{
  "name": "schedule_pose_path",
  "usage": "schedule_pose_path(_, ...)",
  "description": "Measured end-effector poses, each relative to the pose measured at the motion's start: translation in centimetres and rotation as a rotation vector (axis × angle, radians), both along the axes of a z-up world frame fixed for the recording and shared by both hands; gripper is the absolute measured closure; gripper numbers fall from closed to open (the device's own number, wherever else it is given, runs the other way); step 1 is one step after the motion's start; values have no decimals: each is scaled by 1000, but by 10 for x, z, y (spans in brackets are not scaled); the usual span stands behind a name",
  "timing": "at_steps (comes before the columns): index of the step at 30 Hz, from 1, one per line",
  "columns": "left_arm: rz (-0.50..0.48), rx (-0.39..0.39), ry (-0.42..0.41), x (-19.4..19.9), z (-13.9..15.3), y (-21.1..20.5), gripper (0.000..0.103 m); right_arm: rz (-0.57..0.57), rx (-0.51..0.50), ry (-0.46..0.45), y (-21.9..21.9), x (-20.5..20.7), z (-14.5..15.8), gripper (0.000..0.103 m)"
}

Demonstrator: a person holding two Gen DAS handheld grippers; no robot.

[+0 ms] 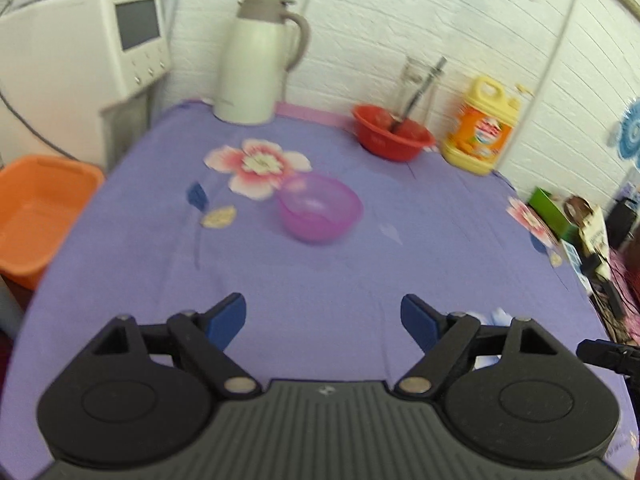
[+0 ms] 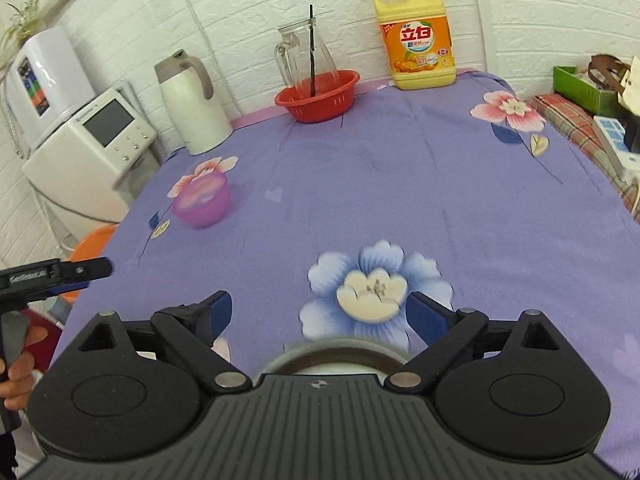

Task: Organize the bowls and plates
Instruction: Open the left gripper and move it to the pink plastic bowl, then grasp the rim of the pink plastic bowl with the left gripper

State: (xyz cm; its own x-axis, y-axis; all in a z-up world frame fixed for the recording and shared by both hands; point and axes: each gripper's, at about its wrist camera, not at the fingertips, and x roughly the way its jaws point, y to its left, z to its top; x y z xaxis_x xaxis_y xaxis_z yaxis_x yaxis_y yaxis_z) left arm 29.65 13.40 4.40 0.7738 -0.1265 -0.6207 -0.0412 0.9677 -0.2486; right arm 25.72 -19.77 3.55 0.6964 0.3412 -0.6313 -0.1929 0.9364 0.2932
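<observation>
A translucent purple bowl [image 1: 320, 208] stands upright on the purple flowered tablecloth [image 1: 440, 240], well ahead of my left gripper [image 1: 324, 316]. That gripper hangs open over bare cloth with nothing between its blue pads. In the right wrist view the same bowl [image 2: 202, 200] sits far to the left. My right gripper [image 2: 320, 312] is wide open above a blue flower print. Under it lies a grey-rimmed dish [image 2: 332, 354], mostly hidden by the gripper body, and the pads do not touch it. The left gripper [image 2: 86, 276] shows at the left edge, held by a hand [image 2: 20, 364].
Along the back wall stand a white thermos jug [image 2: 192, 108], a red basket [image 2: 316, 96] with a glass pitcher [image 2: 300, 52] behind it, and a yellow detergent bottle [image 2: 416, 36]. An orange basin [image 1: 36, 212] sits off the table's left edge, and boxes [image 2: 580, 88] lie to the right.
</observation>
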Motion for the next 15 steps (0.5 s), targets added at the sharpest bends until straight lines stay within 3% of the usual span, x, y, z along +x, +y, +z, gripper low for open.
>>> schedule_pose_path(2,23,-3,-12,14,4,14,19,71,24,-48,16,14,7,0)
schedule_pose_path(4,59,-24,-20,33,4,27,1,150,-13,-90,41,33,11,0)
schedule_pose_path(7,71,-47,-14,63,-3,35,1,225,-114,-94,81,68,5,0)
schedule_pose_path(15,47,-43,53,142,-39,34,0,344,-217,-14,151,142,-41,0)
